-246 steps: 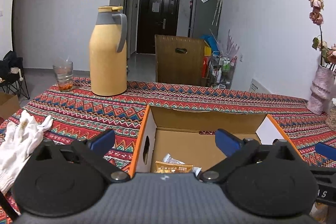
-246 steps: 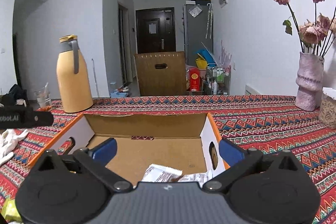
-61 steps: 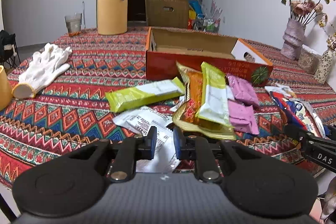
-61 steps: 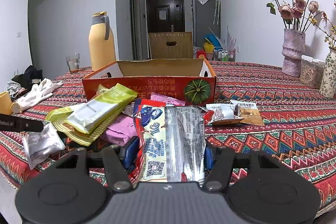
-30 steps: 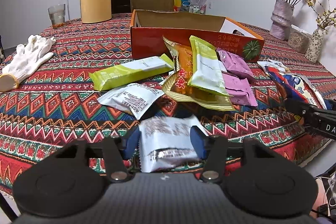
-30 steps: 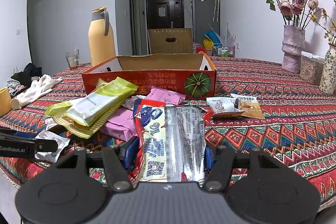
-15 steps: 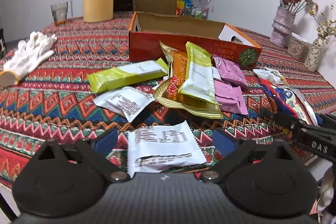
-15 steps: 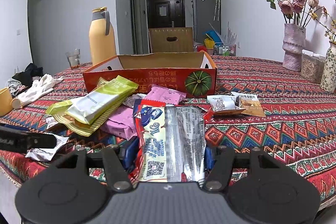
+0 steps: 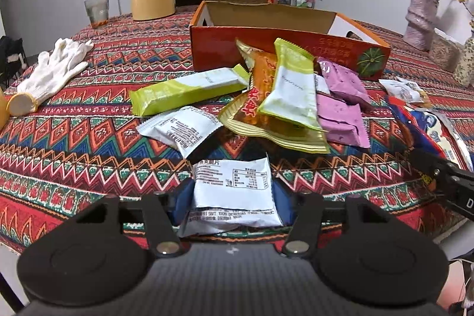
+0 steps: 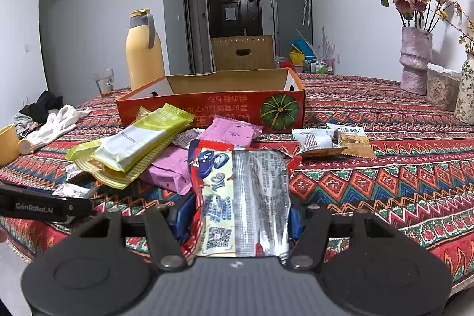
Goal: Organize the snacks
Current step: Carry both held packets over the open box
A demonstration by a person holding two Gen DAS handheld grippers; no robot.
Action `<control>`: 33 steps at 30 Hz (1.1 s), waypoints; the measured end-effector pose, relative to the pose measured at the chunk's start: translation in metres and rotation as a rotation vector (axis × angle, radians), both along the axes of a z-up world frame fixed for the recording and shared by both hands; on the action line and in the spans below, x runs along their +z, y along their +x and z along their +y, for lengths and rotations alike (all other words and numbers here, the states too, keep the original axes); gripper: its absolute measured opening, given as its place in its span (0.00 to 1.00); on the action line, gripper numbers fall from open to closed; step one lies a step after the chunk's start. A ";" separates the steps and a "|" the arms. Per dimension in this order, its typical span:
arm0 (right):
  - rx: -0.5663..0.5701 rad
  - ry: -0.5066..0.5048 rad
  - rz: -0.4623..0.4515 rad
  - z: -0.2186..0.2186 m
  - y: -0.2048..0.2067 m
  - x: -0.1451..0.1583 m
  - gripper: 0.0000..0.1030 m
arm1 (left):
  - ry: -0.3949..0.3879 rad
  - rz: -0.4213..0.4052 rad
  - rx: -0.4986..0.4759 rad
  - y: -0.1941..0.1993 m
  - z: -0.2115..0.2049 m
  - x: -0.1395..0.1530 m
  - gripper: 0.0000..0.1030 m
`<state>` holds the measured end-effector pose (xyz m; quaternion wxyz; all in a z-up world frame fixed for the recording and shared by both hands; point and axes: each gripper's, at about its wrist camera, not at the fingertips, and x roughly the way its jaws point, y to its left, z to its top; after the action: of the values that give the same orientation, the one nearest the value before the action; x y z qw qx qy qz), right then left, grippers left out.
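Judging by the box (image 9: 284, 17) at 12 o'clock showing nothing inside and packets heaped before it, hardly begun: left gripper (image 9: 232, 199) closing on a white packet (image 9: 232, 191), right gripper (image 10: 240, 216) clamped on a red packet (image 10: 240, 197).

Snack heap (image 9: 284, 108) before box (image 9: 281, 46)
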<state>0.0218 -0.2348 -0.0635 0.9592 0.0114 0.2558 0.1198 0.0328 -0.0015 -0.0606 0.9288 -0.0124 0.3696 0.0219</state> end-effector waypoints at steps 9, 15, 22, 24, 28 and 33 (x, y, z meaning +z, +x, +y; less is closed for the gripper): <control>-0.003 0.005 -0.011 -0.002 -0.004 0.002 0.58 | -0.010 -0.035 -0.001 -0.009 0.007 0.009 0.53; -0.001 0.002 -0.019 -0.001 -0.007 0.005 0.58 | -0.007 -0.063 0.013 -0.014 0.013 0.018 0.53; -0.003 -0.004 -0.039 0.002 -0.004 0.011 0.58 | -0.013 -0.105 0.022 -0.013 0.021 0.032 0.53; -0.003 -0.005 -0.045 0.003 -0.001 0.014 0.58 | -0.014 -0.114 0.018 -0.009 0.021 0.037 0.53; -0.005 -0.005 -0.057 0.004 0.010 0.021 0.58 | -0.016 -0.140 0.008 0.002 0.019 0.048 0.53; -0.005 -0.003 -0.077 0.007 0.031 0.031 0.58 | -0.020 -0.179 -0.002 0.024 0.014 0.066 0.53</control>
<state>0.0529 -0.2276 -0.0322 0.9687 0.0058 0.2188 0.1173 0.0564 0.0120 0.0057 0.9581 -0.0231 0.2852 0.0160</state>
